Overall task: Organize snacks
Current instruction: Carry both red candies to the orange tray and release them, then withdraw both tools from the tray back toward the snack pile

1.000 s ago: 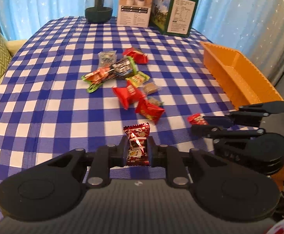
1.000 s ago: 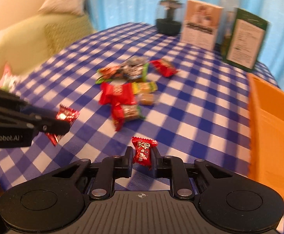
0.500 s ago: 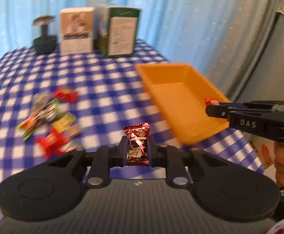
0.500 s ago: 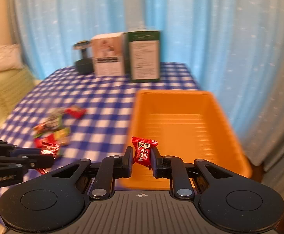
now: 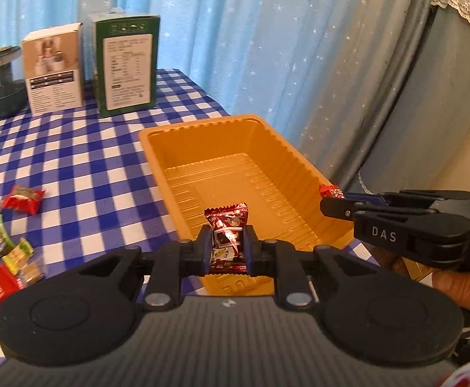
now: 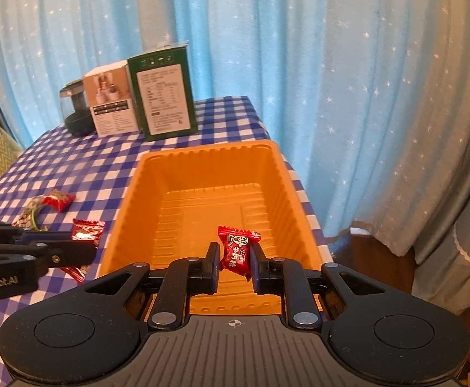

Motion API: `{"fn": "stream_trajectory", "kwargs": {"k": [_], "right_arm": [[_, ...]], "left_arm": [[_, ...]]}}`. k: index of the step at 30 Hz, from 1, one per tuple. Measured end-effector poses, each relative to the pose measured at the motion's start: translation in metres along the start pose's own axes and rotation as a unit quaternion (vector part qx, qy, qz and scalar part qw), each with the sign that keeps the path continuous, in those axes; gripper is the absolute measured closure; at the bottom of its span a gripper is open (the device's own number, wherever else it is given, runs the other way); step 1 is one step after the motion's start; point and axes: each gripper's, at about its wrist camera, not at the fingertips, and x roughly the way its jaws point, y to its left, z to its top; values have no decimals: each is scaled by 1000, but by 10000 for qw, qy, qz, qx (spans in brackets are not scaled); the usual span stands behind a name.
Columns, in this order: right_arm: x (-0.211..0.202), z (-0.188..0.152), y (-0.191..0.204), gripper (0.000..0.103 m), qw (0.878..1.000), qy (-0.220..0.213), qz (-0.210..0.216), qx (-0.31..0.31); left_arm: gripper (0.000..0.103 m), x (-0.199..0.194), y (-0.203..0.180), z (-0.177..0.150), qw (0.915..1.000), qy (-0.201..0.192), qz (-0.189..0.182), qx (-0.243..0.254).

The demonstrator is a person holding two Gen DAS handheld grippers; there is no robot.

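An orange tray (image 6: pixel 286 174) sits beyond both sets of fingers. The left gripper (image 5: pixel 227 250) pinches a dark red candy (image 5: pixel 227 235); the right gripper (image 6: pixel 234 262) pinches a bright red candy (image 6: pixel 236 250). Their lower ends are hidden. Loose snacks (image 5: pixel 5 251) are cut off at the left frame edge.

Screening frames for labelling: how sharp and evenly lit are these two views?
Left wrist: sharp, glare on the dark red candy in the left tongs, curtain lines bowed. Right wrist: orange tray and red candy sharp, snacks at left softer, corners vignetted.
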Motion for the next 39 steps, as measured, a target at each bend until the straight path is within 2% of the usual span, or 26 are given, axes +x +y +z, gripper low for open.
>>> {"fn": "stream_trajectory", "kwargs": {"k": [7, 21, 25, 26, 28, 29, 30, 39], "right_arm": [[5, 2, -8, 84, 9999, 29, -34, 137], [7, 4, 0, 83, 9995, 51, 155, 261], [9, 7, 1, 83, 9982, -8, 412, 444], [10, 8, -1, 82, 9973, 24, 491, 547], [10, 9, -3, 69, 9965, 47, 470, 688], [8, 10, -4, 55, 9963, 26, 454, 734], [5, 10, -5, 52, 9961, -24, 444, 765], [-35, 3, 3, 51, 9964, -124, 245, 805]], "left_arm": [[82, 23, -1, -1, 9999, 39, -101, 4], [77, -13, 29, -29, 9994, 24, 267, -225], [72, -22, 34, -33, 9991, -22, 320, -265], [70, -24, 35, -35, 9991, -32, 311, -269], [62, -29, 38, -37, 9992, -50, 270, -273], [60, -31, 38, -38, 9992, -62, 270, -274], [59, -34, 39, -39, 9992, -73, 288, -276], [51, -66, 45, -51, 9985, -108, 423, -333]]}}
